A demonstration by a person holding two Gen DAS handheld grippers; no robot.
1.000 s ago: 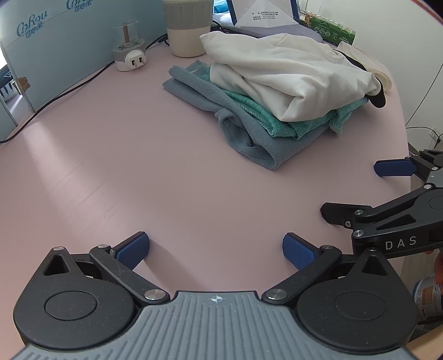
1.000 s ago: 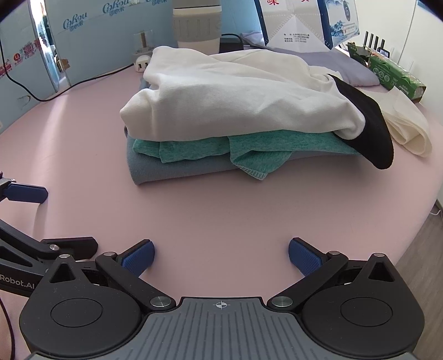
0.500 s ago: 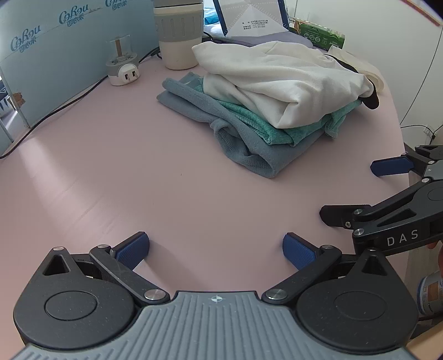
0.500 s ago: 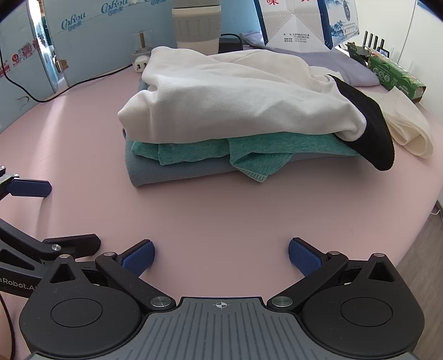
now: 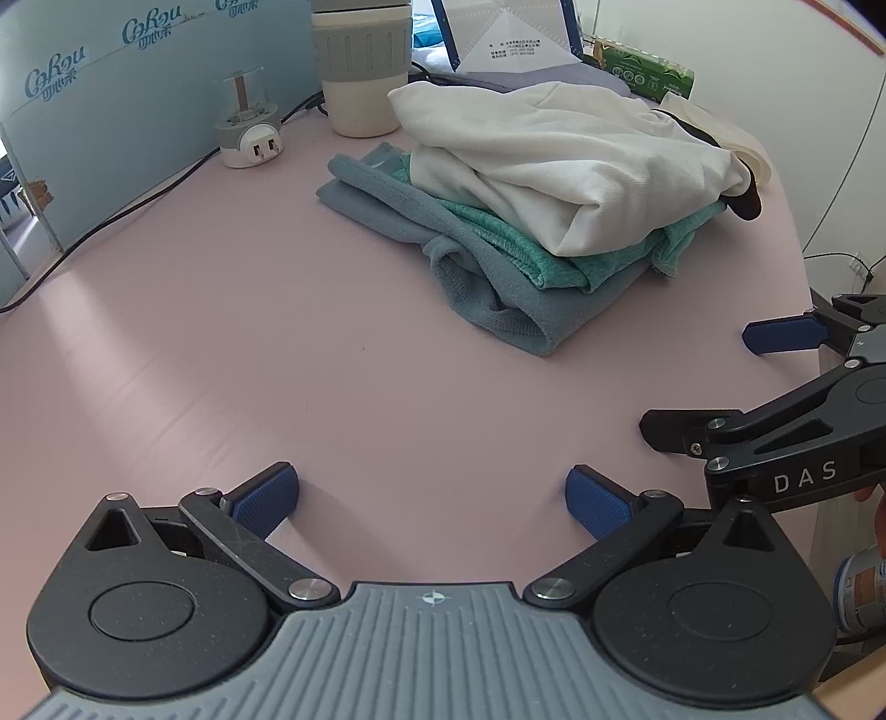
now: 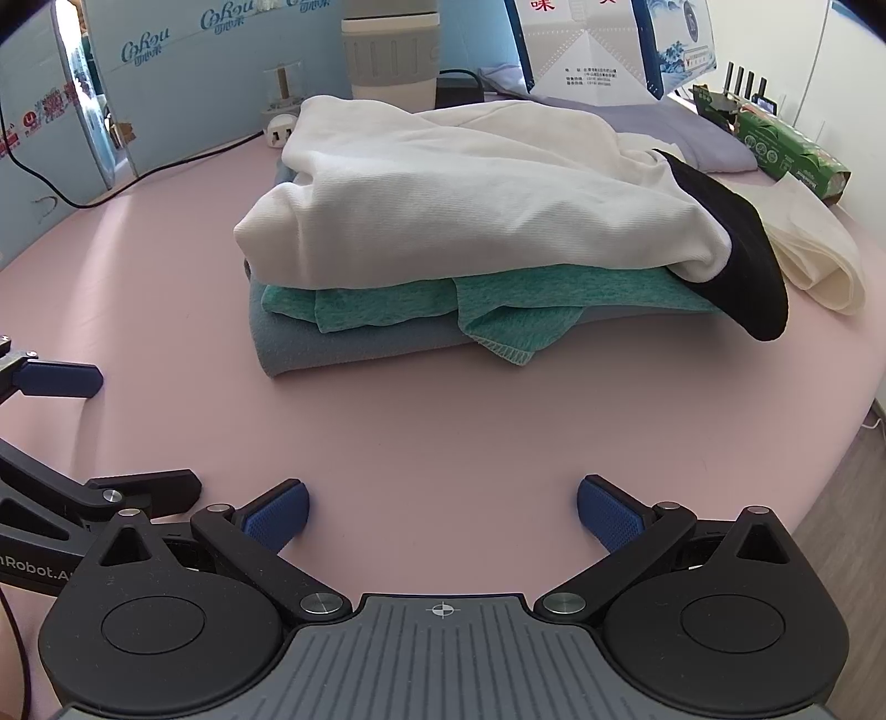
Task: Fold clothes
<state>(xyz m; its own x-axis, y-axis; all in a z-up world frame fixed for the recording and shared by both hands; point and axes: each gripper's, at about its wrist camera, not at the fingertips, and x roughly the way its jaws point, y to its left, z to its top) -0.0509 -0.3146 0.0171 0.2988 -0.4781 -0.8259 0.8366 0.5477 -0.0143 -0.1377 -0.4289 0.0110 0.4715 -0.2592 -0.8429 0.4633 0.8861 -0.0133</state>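
A stack of folded clothes lies on the pink table (image 5: pixel 221 310): a white garment (image 5: pixel 565 160) (image 6: pixel 470 194) on top, a teal one (image 5: pixel 598 260) (image 6: pixel 515 310) under it, a grey-blue one (image 5: pixel 498 299) (image 6: pixel 343 343) at the bottom. A black piece (image 6: pixel 742 277) hangs off the stack's right end. My left gripper (image 5: pixel 432 495) is open and empty over bare table, short of the stack. My right gripper (image 6: pixel 443 507) is open and empty, also short of the stack; it shows at the right of the left wrist view (image 5: pixel 720 382).
A cream cloth (image 6: pixel 814 260) lies right of the stack, a lilac cloth (image 6: pixel 681 133) behind it. A grey-and-cream cup (image 5: pixel 360 66), a power adapter (image 5: pixel 249 138) with cable, blue cartons (image 5: pixel 111 111), a white box (image 6: pixel 598 50) and a green pack (image 6: pixel 786 149) line the back. The table edge (image 6: pixel 830 459) is at right.
Both grippers have drawn back a little from the stack and stayed open. The clothes have not moved.
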